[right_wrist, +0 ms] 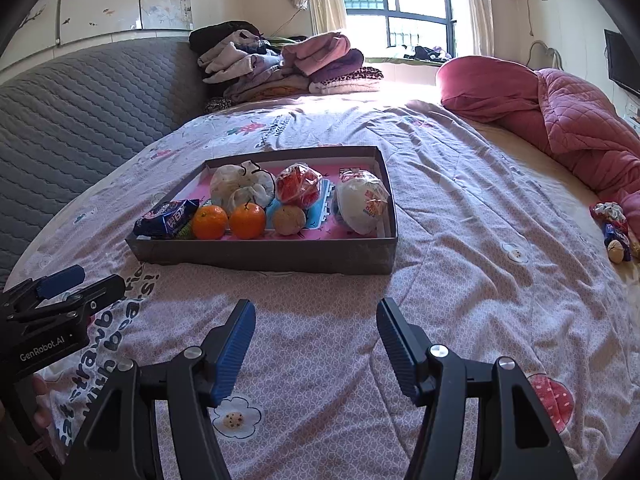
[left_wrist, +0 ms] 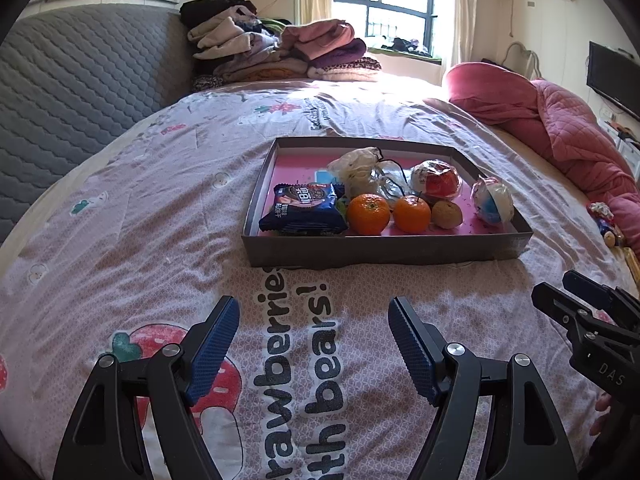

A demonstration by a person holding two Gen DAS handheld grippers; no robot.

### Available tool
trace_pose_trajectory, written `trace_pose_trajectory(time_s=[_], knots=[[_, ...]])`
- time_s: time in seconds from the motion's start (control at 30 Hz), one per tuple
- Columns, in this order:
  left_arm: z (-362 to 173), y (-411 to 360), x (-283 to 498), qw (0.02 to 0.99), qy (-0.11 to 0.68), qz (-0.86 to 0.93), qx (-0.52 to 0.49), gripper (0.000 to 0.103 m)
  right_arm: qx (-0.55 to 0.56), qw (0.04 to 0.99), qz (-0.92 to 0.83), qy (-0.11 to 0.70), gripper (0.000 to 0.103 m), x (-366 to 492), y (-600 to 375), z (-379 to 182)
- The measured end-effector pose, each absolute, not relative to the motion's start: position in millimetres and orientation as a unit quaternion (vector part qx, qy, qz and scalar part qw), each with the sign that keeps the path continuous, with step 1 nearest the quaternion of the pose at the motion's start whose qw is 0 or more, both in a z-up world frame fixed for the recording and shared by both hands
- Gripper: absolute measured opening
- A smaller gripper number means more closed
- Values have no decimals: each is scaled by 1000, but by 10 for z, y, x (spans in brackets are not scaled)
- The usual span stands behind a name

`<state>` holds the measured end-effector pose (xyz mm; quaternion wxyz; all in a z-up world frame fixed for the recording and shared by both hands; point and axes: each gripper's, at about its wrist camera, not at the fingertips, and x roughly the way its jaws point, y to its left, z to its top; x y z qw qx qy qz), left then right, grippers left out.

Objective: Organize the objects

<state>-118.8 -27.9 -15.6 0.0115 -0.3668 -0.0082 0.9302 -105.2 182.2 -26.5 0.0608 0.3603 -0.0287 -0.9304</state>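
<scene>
A shallow grey box (left_wrist: pixel 384 250) (right_wrist: pixel 264 254) with a pink floor rests on the bedspread. In it lie a dark blue snack pack (left_wrist: pixel 304 208) (right_wrist: pixel 166 218), two oranges (left_wrist: pixel 368 214) (right_wrist: pixel 248 220), a small brown fruit (left_wrist: pixel 447 214) (right_wrist: pixel 289 220), a crumpled plastic bag (left_wrist: pixel 360 168) (right_wrist: pixel 240 184), a red wrapped ball (left_wrist: pixel 438 180) (right_wrist: pixel 298 184) and a white wrapped ball (left_wrist: pixel 493 200) (right_wrist: pixel 362 202). My left gripper (left_wrist: pixel 314 312) hangs open over the bedspread, short of the box. My right gripper (right_wrist: pixel 316 312) is open too, nothing between its fingers.
Small wrapped things (right_wrist: pixel 614 232) lie at the bed's right edge by a pink quilt (right_wrist: pixel 560 112). Folded clothes (left_wrist: pixel 280 52) are piled at the far side. A grey quilted headboard (left_wrist: pixel 80 80) runs along the left. Each gripper shows at the edge of the other's view.
</scene>
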Motion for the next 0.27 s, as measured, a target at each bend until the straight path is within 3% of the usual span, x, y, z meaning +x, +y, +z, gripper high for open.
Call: trace_pose_trajectory(time_s=[0.27], knots=[[-211,-271,-1210,10,-3,929,-371,78,365,59,-929,-32,62,-1066,1845,-290]])
